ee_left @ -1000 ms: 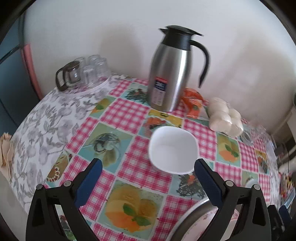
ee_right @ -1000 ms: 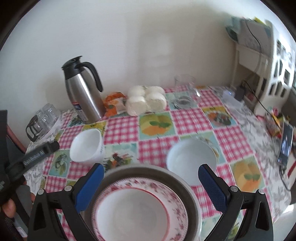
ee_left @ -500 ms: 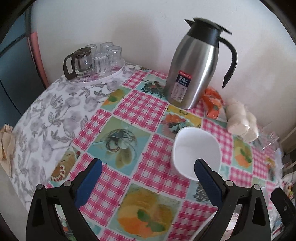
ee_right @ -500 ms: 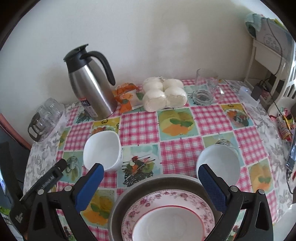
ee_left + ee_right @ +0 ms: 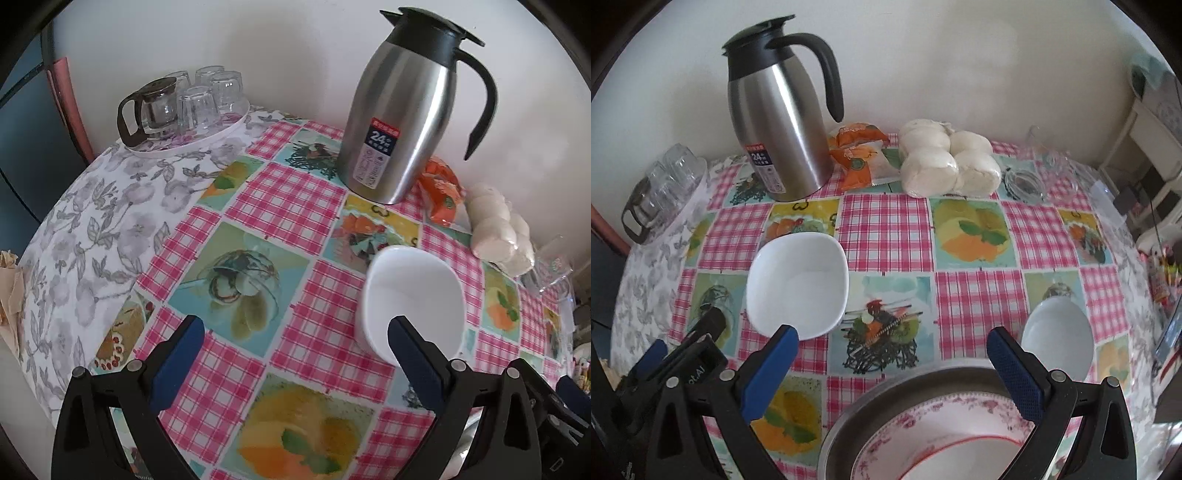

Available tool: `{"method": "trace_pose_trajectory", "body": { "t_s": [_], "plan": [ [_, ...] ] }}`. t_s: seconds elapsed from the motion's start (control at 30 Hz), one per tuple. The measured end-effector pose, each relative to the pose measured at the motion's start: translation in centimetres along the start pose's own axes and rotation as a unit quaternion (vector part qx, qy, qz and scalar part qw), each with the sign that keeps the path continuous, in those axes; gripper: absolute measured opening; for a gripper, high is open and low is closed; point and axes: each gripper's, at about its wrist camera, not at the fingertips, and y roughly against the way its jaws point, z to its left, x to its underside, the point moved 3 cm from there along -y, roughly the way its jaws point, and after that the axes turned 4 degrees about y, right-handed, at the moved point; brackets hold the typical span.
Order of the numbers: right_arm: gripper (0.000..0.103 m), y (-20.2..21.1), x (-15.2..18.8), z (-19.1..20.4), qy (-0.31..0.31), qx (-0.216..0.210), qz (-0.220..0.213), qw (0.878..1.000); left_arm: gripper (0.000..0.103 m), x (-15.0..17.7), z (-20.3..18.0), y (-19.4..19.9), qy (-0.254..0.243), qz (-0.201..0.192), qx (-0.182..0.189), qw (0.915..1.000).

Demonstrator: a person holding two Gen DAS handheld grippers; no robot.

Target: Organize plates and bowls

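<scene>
Shifted leftward past square bowl, left gripper and right gripper, fingers apart (empty); stack begun, round bowl loose.

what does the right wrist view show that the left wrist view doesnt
Only the right wrist view shows the round white bowl, the floral plate stacked in the grey dish, and the open right tongs above them.

Only the left wrist view shows the white tray under the glasses, and the left tongs open.

Both share the square white bowl, the steel thermos, the orange packets, the bagged buns and the glasses.
</scene>
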Motion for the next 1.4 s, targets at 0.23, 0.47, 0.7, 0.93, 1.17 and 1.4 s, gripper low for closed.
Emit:
{"method": "trace_pose_trajectory", "body": {
  "t_s": [0.23,0.47,0.7,0.93,1.17,1.4],
  "plan": [
    [0.102,-1.6,-1.4,1.4,0.024,0.010,0.008,1.000,0.100,0.1,1.2,-3.1,0.061,0.058,0.044,0.9955],
    [0.096,-3.8,-2.0,1.8,0.020,-0.001,0.023,1.000,0.100,0.2,1.6,-5.0,0.092,0.059,0.058,0.9923],
    [0.088,-5.9,-2.0,1.4,0.009,-0.003,0.042,0.999,0.099,0.0,1.1,-5.8,0.075,0.071,0.077,0.9916],
    [0.078,-7.3,-2.0,1.6,0.013,-0.009,0.049,0.999,0.090,-0.2,0.6,-6.6,0.074,0.077,0.080,0.9910],
    [0.061,-8.7,-1.9,2.6,0.033,-0.014,0.060,0.998,0.079,0.0,-0.1,-7.2,0.063,0.082,0.082,0.9913],
    [0.043,-10.3,-1.9,3.9,0.050,-0.023,0.071,0.996,0.055,0.0,-1.3,-7.7,0.036,0.075,0.092,0.9923]
  ]
}}
